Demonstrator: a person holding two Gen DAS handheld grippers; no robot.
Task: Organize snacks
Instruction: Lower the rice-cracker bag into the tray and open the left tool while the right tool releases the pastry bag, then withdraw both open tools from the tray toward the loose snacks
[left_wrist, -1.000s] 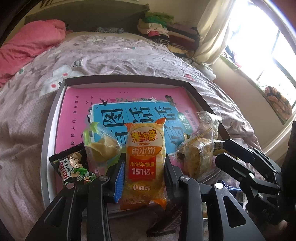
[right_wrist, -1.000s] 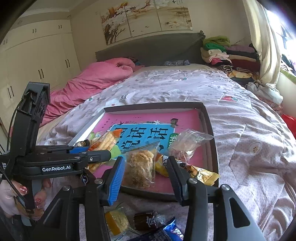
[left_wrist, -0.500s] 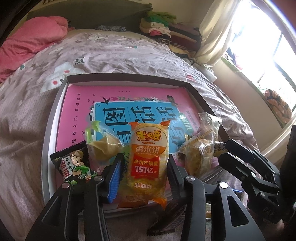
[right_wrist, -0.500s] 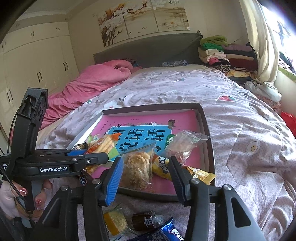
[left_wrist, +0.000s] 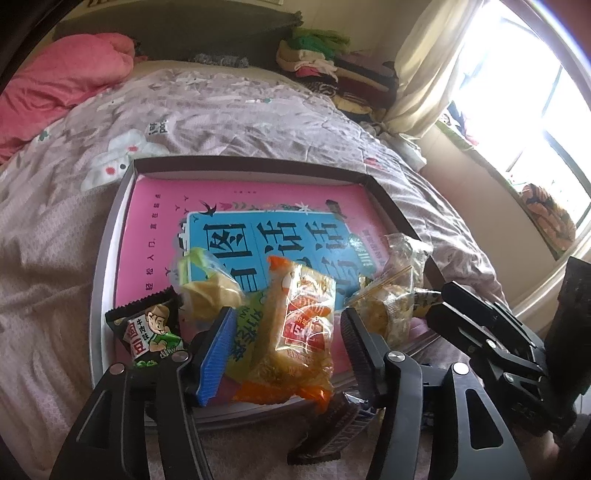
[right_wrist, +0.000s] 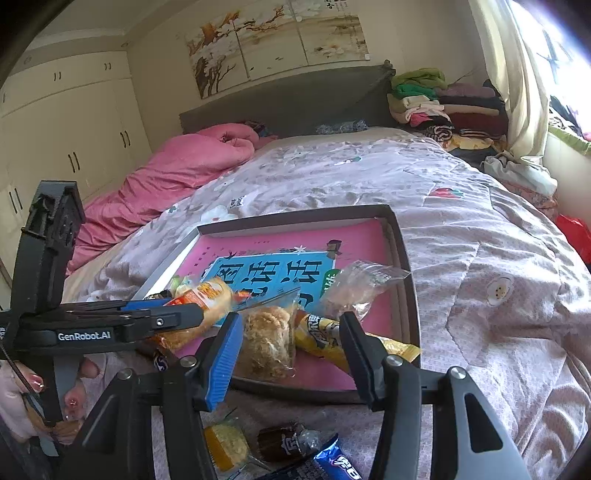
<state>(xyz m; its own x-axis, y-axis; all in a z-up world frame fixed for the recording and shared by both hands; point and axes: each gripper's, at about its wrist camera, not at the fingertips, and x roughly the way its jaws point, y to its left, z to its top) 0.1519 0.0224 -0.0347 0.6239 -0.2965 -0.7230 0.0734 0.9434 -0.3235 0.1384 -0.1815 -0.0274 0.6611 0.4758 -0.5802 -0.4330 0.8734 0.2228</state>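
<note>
Left gripper (left_wrist: 284, 347): jaws wide apart, orange rice-cracker pack (left_wrist: 291, 332) lying loose between them, tilted.
Right gripper (right_wrist: 291, 350): spread wide, holding nothing, near tray (right_wrist: 408, 266) edge.

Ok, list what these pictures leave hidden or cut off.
- Blue wrapper: right wrist view, cut off by the bottom edge.
- Dark packet: left wrist view, label unreadable behind the left hand-held gripper.
- Rice cracker pack: print blurred, released or touching unclear.

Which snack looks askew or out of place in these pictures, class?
The orange rice-cracker pack lies tilted between the open left tool, its end overhanging the tray's near edge. Three snacks lie outside on the quilt.
</note>
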